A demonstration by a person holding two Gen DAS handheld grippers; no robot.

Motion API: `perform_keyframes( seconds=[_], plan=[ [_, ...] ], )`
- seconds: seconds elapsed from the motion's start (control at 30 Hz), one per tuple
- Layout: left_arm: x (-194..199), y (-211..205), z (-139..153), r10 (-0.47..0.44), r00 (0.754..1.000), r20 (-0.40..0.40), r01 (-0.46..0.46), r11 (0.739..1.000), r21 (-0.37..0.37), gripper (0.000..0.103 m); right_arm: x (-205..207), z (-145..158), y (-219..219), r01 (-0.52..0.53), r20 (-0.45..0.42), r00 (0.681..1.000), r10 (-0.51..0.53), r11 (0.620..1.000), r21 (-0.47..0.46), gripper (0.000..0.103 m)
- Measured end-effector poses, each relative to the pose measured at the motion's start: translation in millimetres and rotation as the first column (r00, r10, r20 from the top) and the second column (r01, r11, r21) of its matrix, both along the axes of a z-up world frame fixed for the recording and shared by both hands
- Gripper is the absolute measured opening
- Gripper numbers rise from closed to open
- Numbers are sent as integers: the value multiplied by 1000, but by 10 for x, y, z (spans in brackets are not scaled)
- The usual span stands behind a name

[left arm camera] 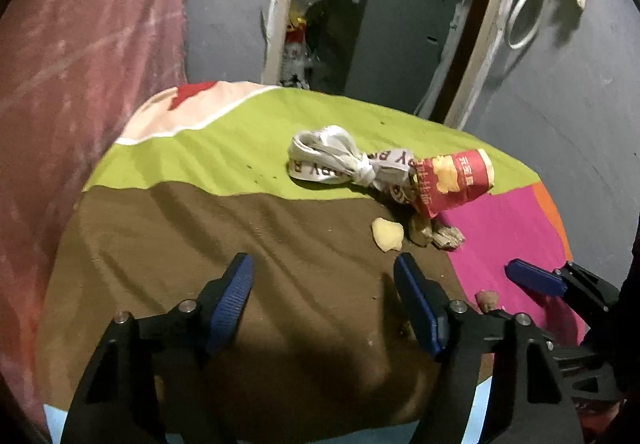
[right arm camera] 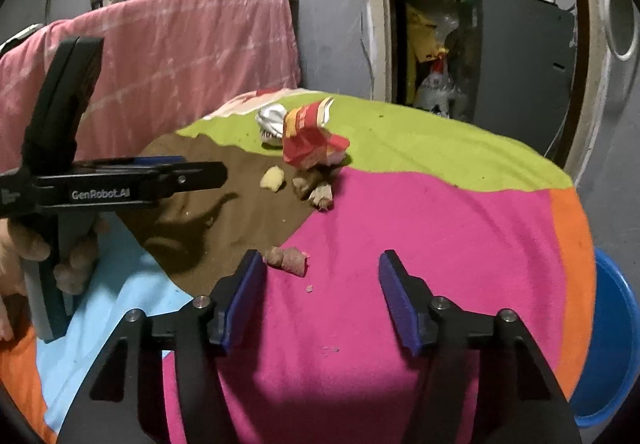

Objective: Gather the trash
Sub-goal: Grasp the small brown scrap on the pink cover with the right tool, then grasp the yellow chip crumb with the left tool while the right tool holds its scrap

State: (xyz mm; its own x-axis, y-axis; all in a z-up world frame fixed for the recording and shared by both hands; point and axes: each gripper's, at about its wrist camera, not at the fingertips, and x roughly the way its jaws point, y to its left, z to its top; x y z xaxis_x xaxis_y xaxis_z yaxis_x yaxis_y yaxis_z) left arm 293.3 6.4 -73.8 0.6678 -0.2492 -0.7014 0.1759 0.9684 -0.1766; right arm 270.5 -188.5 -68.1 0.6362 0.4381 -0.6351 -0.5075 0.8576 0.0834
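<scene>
Trash lies on a round table under a multicoloured cloth [left arm camera: 224, 228]. A red crumpled snack wrapper [left arm camera: 452, 179] lies next to a knotted white bag [left arm camera: 332, 159]; both show in the right wrist view, wrapper [right arm camera: 312, 141] and bag [right arm camera: 272, 119]. In front lie a pale chip [left arm camera: 387, 234] and brown peel scraps [left arm camera: 436, 234], chip [right arm camera: 273, 178], scraps [right arm camera: 316, 187]. A brown scrap [right arm camera: 286, 260] lies just beyond my right gripper's left finger. My left gripper [left arm camera: 324, 300] is open and empty over the brown patch. My right gripper [right arm camera: 320, 296] is open and empty over the pink patch.
A blue basin [right arm camera: 612, 340] sits below the table's right edge. A pink-draped piece of furniture [right arm camera: 180, 55] stands behind the table on the left. An open doorway with a grey cabinet [left arm camera: 396, 35] lies beyond. The left gripper's body [right arm camera: 120, 183] crosses the right wrist view.
</scene>
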Motion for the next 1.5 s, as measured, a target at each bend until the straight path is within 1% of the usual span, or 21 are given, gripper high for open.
perform_keyframes(
  seconds=[0.07, 0.13, 0.2, 0.3, 0.37, 0.4, 0.6, 0.67, 0.87, 1.1, 1.13, 1.2, 1.23, 1.3, 1.33, 1.5],
  plan=[
    [35, -22, -2, -18, 1000, -6, 18, 1000, -1, 65, 12, -6, 10, -5, -1, 1000, 5, 1000, 0, 54],
    [65, -56, 6, -36, 999, -10, 36, 999, 5, 61, 27, -17, 25, -5, 2, 1000, 6, 1000, -11, 46],
    [99, -90, -4, -46, 999, -16, 46, 999, 19, 60, 58, -25, 39, -4, 0, 1000, 4, 1000, -18, 42],
    [141, -128, -19, -68, 997, -24, 69, 997, 24, 53, 90, -30, 33, 16, 2, 1000, -16, 999, -34, 32],
    [164, -160, -20, -83, 996, -26, 84, 996, 36, 53, 109, -30, 16, 27, 0, 1000, -27, 999, -34, 28],
    [164, -182, -26, -92, 995, -25, 93, 995, 39, 52, 123, -28, 15, 34, 1, 999, -34, 999, -39, 24],
    [252, -350, -58, -144, 989, -37, 147, 984, 100, 49, 184, -17, 4, 44, -13, 999, -44, 998, -37, 23],
    [310, -403, -84, -137, 989, -48, 143, 981, 133, 44, 219, -10, 8, 41, -26, 999, -42, 998, -40, 23],
    [371, -462, -109, -136, 989, -60, 144, 978, 153, 37, 286, 9, 26, 35, -40, 999, -37, 998, -43, 23],
    [370, -502, -100, -142, 988, -53, 149, 973, 176, 16, 290, 1, -13, 30, -52, 998, -30, 999, -12, 22],
    [367, -506, -96, -143, 988, -52, 150, 972, 181, 16, 291, 4, -12, 30, -50, 998, -30, 1000, -10, 19],
    [348, -527, -84, -145, 988, -46, 151, 969, 194, 15, 287, 6, -9, 30, -47, 998, -30, 1000, -5, 18],
    [326, -535, -83, -146, 988, -42, 151, 968, 199, 11, 284, 8, -14, 31, -45, 999, -31, 1000, -1, 18],
    [273, -562, -65, -149, 988, -35, 153, 968, 200, 9, 281, 10, -19, 33, -43, 999, -33, 999, 2, 18],
    [242, -575, -57, -152, 988, -36, 156, 968, 197, 6, 278, 12, -20, 33, -40, 999, -33, 999, 4, 18],
    [94, -618, -37, -149, 988, -28, 151, 968, 202, 4, 237, 27, -21, 35, -16, 999, -34, 999, 14, 18]
  ],
)
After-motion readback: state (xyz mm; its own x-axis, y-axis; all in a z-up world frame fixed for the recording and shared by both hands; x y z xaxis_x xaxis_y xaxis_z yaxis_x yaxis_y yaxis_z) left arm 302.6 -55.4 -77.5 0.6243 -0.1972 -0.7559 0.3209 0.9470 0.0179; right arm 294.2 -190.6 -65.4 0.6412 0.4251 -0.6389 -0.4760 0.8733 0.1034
